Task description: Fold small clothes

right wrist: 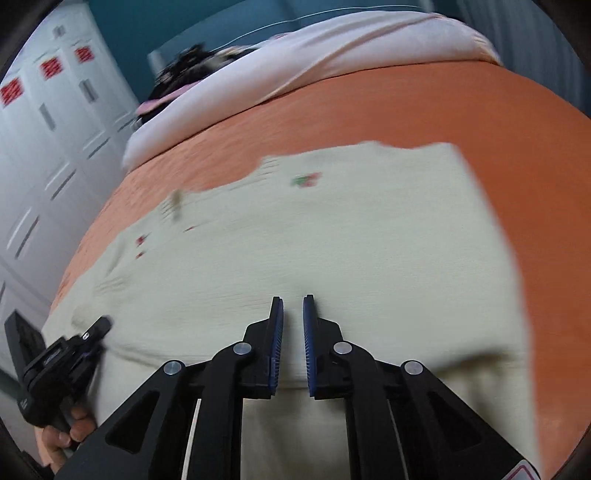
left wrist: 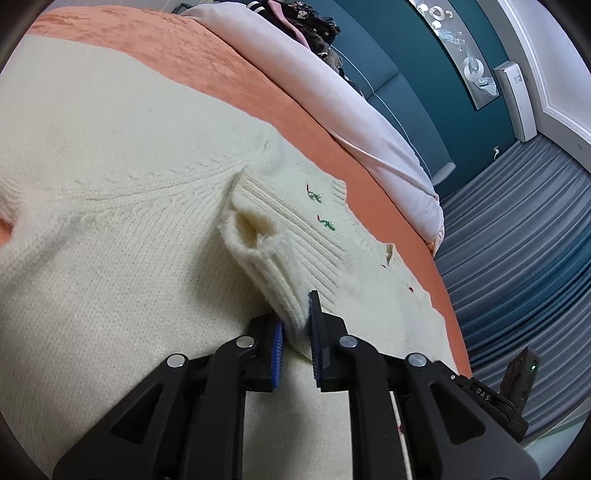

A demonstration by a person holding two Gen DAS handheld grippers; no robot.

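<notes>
A cream knit sweater [left wrist: 110,206] with small red and green embroidery lies spread on an orange bedspread [left wrist: 207,62]. My left gripper [left wrist: 297,325] is shut on the ribbed sleeve cuff [left wrist: 269,254], which lies folded over the sweater body. In the right wrist view the sweater [right wrist: 332,229] is blurred by motion. My right gripper [right wrist: 293,314] hovers over the sweater's near part, jaws a narrow gap apart with nothing between them. The left gripper [right wrist: 92,332] shows at the lower left of that view, held by a hand.
A pale pink duvet [left wrist: 332,99] lies across the far side of the bed, with dark clothes [left wrist: 306,22] piled behind it. A teal wall and striped grey floor [left wrist: 517,258] lie to the right. White cabinets [right wrist: 44,129] stand left in the right wrist view.
</notes>
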